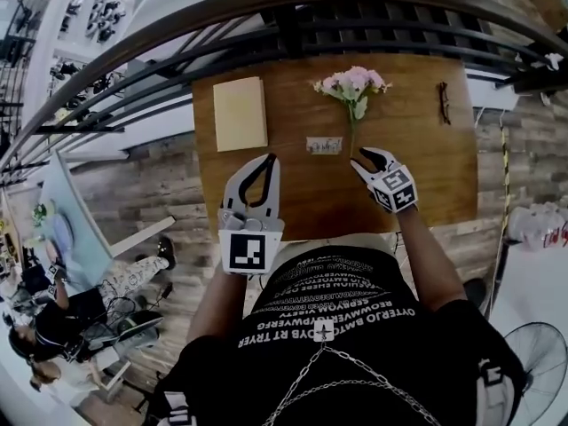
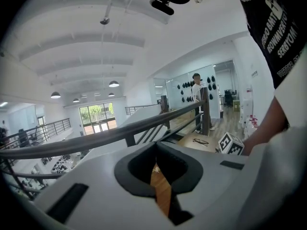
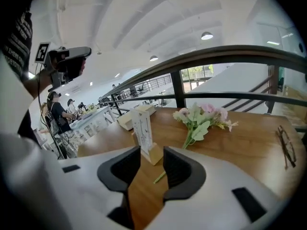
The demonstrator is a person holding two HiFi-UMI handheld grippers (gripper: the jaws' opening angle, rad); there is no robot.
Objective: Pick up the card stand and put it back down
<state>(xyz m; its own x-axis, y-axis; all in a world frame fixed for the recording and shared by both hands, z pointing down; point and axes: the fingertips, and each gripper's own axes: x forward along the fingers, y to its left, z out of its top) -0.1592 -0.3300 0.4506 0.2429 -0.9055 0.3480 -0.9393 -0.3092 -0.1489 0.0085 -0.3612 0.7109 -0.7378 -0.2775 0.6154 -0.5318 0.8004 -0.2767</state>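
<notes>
The card stand [image 1: 324, 145], a white printed card upright in a small wooden base, stands near the middle of the wooden table [image 1: 426, 185]. In the right gripper view the card stand [image 3: 143, 127] sits just beyond the fingertips, its base level with the gap. My right gripper [image 1: 365, 158] [image 3: 152, 153] is open with nothing between its pads, a little right of the stand. My left gripper [image 1: 270, 160] [image 2: 156, 160] hovers over the table's near edge, left of the stand, tips together and holding nothing.
A pale yellow notepad [image 1: 240, 114] lies at the table's far left. Pink flowers [image 1: 352, 82] [image 3: 204, 116] lie behind the stand, and glasses [image 1: 443, 102] [image 3: 284, 145] at the far right. A dark railing [image 1: 293, 16] runs behind the table.
</notes>
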